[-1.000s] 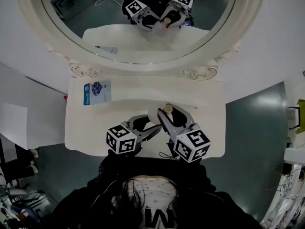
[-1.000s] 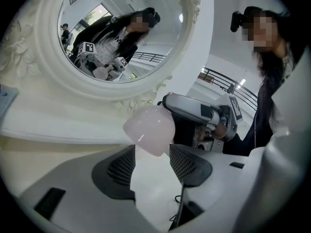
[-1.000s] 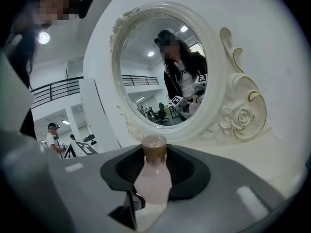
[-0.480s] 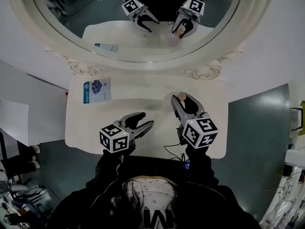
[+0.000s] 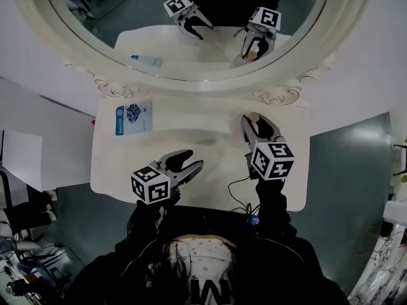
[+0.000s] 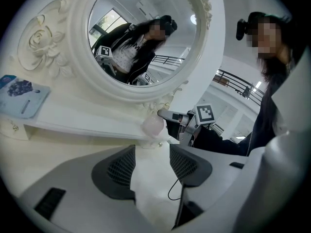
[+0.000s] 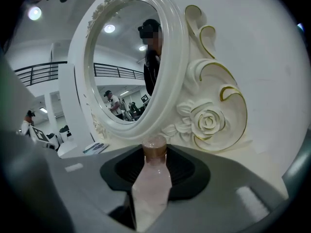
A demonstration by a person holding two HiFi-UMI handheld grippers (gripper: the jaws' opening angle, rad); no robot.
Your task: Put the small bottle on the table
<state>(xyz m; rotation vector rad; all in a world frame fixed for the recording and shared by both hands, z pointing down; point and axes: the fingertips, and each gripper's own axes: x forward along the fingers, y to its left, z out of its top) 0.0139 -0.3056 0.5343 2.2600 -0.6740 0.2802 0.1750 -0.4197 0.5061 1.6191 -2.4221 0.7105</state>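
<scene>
Since a second ago the two grippers have parted. The right gripper (image 5: 257, 127) has carried the small bottle (image 5: 254, 116) from the middle of the tabletop (image 5: 191, 124) toward its right rear, near the mirror's carved base. The left gripper (image 5: 189, 162) has drawn back toward the front left.

The tabletop is cream-white and set against a white wall, with dark grey-green floor (image 5: 346, 164) to the sides. A large oval mirror (image 5: 191, 37) in an ornate white frame stands at the back and reflects both grippers. A blue-printed packet (image 5: 134, 118) lies flat at the left rear, well apart from the bottle. A thin black cable (image 5: 236, 186) trails over the front edge.

The right jaws are closed on the pale pink bottle, and its brownish cap pokes out past their tips. Whether the bottle touches the tabletop cannot be told. The left jaws stand apart with nothing between them.
</scene>
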